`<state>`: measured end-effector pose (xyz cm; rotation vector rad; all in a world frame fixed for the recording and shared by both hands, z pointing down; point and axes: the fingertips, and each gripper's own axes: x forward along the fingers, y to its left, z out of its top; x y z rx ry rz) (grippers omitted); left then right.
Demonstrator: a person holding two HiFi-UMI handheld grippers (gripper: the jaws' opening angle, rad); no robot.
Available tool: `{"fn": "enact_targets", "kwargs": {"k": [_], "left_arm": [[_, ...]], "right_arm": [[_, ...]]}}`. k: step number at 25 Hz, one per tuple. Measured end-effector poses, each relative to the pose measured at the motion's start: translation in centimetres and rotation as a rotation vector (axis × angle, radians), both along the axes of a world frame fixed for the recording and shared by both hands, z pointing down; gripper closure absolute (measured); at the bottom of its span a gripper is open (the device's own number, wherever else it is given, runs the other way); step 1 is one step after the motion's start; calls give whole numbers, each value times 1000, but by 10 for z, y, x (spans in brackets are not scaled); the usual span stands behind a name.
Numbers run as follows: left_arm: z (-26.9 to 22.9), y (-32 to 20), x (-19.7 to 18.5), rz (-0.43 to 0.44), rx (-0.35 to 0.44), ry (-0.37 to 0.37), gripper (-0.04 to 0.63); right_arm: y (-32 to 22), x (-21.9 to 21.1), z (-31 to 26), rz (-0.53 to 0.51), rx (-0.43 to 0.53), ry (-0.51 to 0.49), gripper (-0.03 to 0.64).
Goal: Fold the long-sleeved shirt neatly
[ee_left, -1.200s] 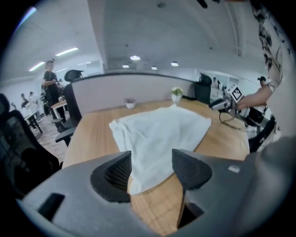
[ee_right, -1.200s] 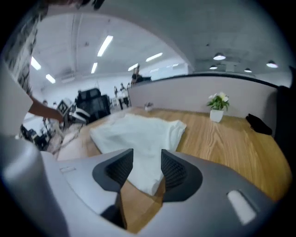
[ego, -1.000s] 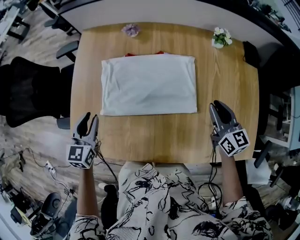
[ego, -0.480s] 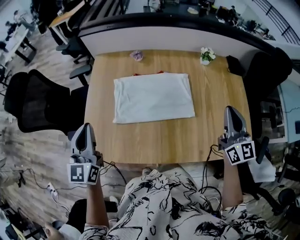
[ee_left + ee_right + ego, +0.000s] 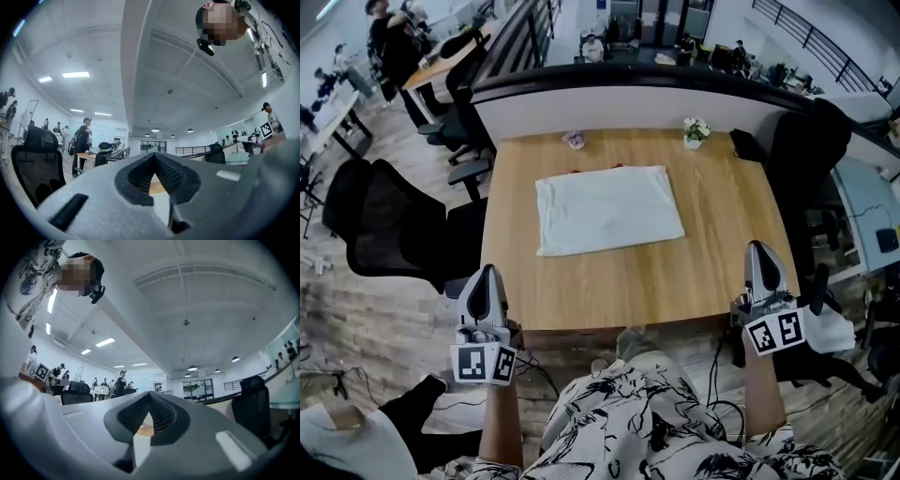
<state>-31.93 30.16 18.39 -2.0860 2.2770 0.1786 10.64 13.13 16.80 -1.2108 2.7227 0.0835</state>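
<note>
The shirt (image 5: 609, 208) lies as a flat white rectangle mid-tabletop (image 5: 712, 272), its long axis running left to right and tilted slightly, the right end a little farther from me. I hold both tongs off the near edge. The left tongs (image 5: 487, 275) sit outside the near-left corner and the right tongs (image 5: 761, 249) outside the near-right corner. Both point forward about level, so the shirt is ahead of them and between them.

Both are shut with nothing in them. In each gripper view the ribbed pads meet at the tip, on the left tongs (image 5: 154, 154) and on the right tongs (image 5: 149, 393), with only the room beyond.

The shirt sits slightly left of centre, so I judge the left tongs a shade nearer its near corner. Bare wood lies between either tongs and the cloth, with nothing in the way.

A sliver of red (image 5: 575, 172) shows at the shirt's far edge. I cannot tell what it is.

On the far rim stand a purple thing (image 5: 574, 139) and flowers (image 5: 695, 130), both well clear. A black chair (image 5: 389, 225) stands off the left side.

The fold looks finished to me.
</note>
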Motion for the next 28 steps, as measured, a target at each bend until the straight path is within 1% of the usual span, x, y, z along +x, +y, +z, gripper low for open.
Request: {"fn": "enact_targets", "kwargs": {"k": [3,5,7,9,13,16,20,24,28], "left_arm": [[11,12,5,14,-35,37,594],[16,19,8,33,-54,42,592],[17,26,10,44,-67,31,592],[16,34,9,37,-75,29,592],[19,52,5,-20,-103,14,595],[16,63,5,-46,-109,2,595],[11,76,2,-116,-126,-26,594],[9,84,5,-137,-114,-38,594],[14,96,10,-171,-127,-69,594]], "right_arm": [[23,18,9,61,-67,-26,606],[41,26,11,78,-80,-37,606],[56,33,12,98,-85,-22,606],[65,37,11,109,-82,0,606],[75,44,6,117,-89,33,606],[79,53,-1,116,-88,36,606],[80,68,-7,125,-71,37,606],[80,78,-3,114,-49,53,606],[77,93,12,122,-65,97,606]]}}
